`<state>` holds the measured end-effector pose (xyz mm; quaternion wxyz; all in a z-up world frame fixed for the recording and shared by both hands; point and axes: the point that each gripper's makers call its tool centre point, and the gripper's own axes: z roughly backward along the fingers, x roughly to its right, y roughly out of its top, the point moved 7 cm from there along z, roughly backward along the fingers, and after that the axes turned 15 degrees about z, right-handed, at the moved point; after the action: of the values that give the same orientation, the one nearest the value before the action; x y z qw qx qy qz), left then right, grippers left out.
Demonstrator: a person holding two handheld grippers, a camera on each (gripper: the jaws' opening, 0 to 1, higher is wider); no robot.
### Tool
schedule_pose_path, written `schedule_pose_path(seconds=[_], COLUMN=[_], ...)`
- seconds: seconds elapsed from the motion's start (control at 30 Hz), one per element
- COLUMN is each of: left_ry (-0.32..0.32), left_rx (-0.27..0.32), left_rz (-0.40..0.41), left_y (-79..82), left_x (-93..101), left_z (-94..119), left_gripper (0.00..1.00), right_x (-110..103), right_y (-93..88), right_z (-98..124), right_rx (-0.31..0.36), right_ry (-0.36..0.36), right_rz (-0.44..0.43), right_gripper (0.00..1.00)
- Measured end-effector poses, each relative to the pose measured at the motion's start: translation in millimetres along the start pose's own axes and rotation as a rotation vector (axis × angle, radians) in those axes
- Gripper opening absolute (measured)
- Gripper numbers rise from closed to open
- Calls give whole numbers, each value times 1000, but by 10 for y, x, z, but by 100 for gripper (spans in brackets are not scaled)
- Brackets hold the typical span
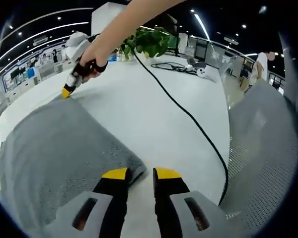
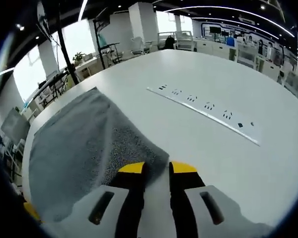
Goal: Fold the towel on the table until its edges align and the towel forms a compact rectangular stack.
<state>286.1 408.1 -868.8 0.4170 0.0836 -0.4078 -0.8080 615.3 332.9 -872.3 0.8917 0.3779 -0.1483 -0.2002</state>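
A grey towel (image 1: pixel 64 148) lies flat on the white table (image 1: pixel 154 104). My left gripper (image 1: pixel 140 173) rests at its near corner, yellow-tipped jaws a little apart, with the towel's corner beside the left jaw and bare table showing in the gap. My right gripper (image 1: pixel 66 91), held by a person's hand, touches the towel's far corner. In the right gripper view the towel (image 2: pixel 74 144) spreads to the left. There the right gripper (image 2: pixel 158 168) stands narrowly open, and the towel's corner lies against its left jaw.
A black cable (image 1: pixel 188 119) runs across the table from a green plant (image 1: pixel 149 42). A grey perforated chair back (image 1: pixel 268 148) stands at the right. A white power strip (image 2: pixel 208 111) lies on the table beyond the towel.
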Motion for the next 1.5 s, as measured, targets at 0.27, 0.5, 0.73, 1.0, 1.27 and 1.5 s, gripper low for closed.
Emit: schedule_pose_path(seconds=[0.27, 0.5, 0.73, 1.0, 1.27, 1.5], left_ry=[22, 41, 56, 63, 52, 51], left_rx=[-16, -36, -40, -35, -24, -16], left_rz=[-61, -125, -144, -171, -158, -150], left_y=[13, 29, 43, 55, 80, 103], left_x=[1, 11, 14, -3, 3, 18], left_z=[-11, -22, -20, -19, 2, -6], left_gripper=[16, 13, 10, 6, 2, 2], right_x=[14, 20, -4, -4, -54, -52], right_y=[-5, -25, -19, 14, 89, 118], right_z=[-51, -56, -39, -46, -11, 10], right_rx=[1, 24, 38, 16, -34, -48], right_ry=[0, -8, -8, 0, -7, -10], right_rz=[5, -4, -23, -32, -64, -84], right_gripper=[11, 7, 5, 4, 2, 1])
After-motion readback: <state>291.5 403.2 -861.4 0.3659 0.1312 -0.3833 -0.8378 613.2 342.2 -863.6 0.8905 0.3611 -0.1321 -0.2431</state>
